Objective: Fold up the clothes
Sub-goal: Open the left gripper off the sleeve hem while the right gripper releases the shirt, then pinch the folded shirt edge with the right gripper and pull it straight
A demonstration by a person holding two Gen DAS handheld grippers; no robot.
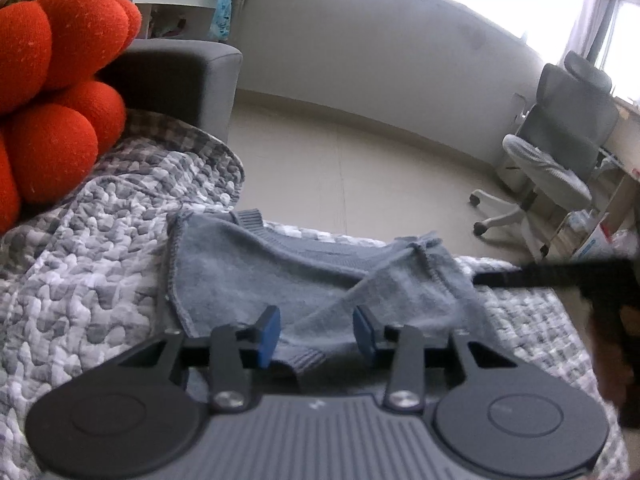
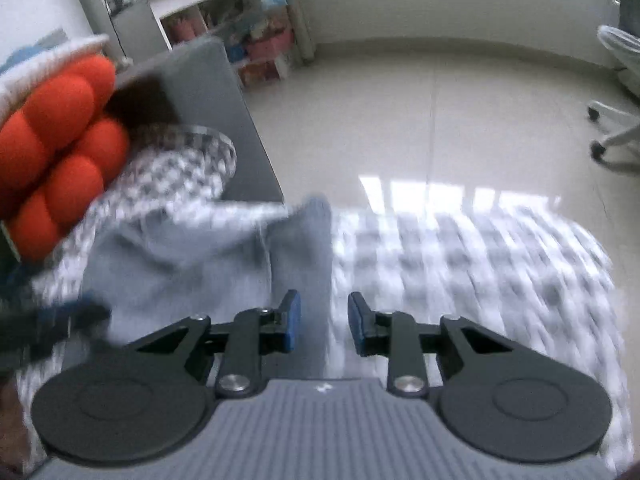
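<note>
A grey-blue knitted sweater (image 1: pixel 280 280) lies partly folded on a grey and white quilted cover (image 1: pixel 100 260), one sleeve laid across its body. My left gripper (image 1: pixel 317 334) hovers over the sweater's near hem. Its blue pads stand apart and press on nothing. In the blurred right wrist view the sweater (image 2: pixel 200 264) lies to the left, and my right gripper (image 2: pixel 324 322) is open over its right edge and the cover (image 2: pixel 460 272), holding nothing. The right gripper (image 1: pixel 560 276) shows as a dark blur in the left wrist view. The left gripper (image 2: pixel 52 320) is a blur at the other view's left edge.
An orange lobed cushion (image 1: pixel 52 80) rests on the cover at the left, beside a grey sofa arm (image 1: pixel 188 80). Beyond the cover's far edge is pale floor (image 1: pixel 360 152). A grey office chair (image 1: pixel 560 152) stands at the right, white shelves (image 2: pixel 240 20) at the back.
</note>
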